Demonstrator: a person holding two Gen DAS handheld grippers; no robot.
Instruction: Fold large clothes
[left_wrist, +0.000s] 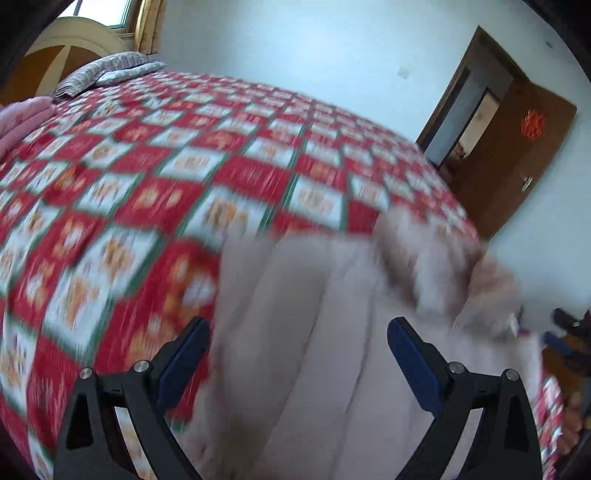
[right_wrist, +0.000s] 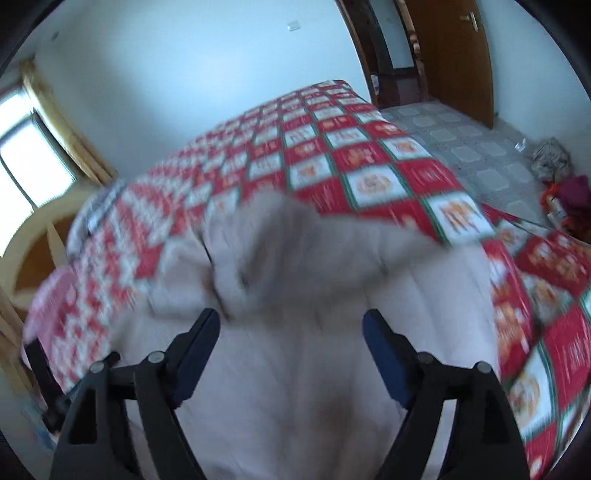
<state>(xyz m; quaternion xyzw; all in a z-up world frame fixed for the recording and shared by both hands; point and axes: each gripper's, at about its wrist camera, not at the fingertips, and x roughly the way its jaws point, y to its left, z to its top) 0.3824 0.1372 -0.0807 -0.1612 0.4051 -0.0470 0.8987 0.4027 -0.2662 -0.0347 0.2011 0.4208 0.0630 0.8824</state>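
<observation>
A large pale cream padded coat (left_wrist: 314, 288) lies on a bed with a red-and-white checked cover (left_wrist: 184, 166). Its far end is bunched into a fluffy hood or collar (right_wrist: 266, 236). My left gripper (left_wrist: 299, 325) hovers over the coat's left part, jaws wide open, nothing pinched between the blue pads. In the right wrist view the coat (right_wrist: 295, 369) fills the space below my right gripper (right_wrist: 291, 315), which is also open and holds nothing. Both views are blurred by motion. The bed cover (right_wrist: 332, 147) stretches away beyond the coat.
Folded pink cloth (left_wrist: 22, 122) and striped pillows (left_wrist: 107, 70) lie at the bed's head. A brown door (left_wrist: 517, 147) stands open past the bed's foot. A person's hand (left_wrist: 572, 421) shows at the right edge. Clothes are piled (right_wrist: 561, 177) on the tiled floor (right_wrist: 461, 140).
</observation>
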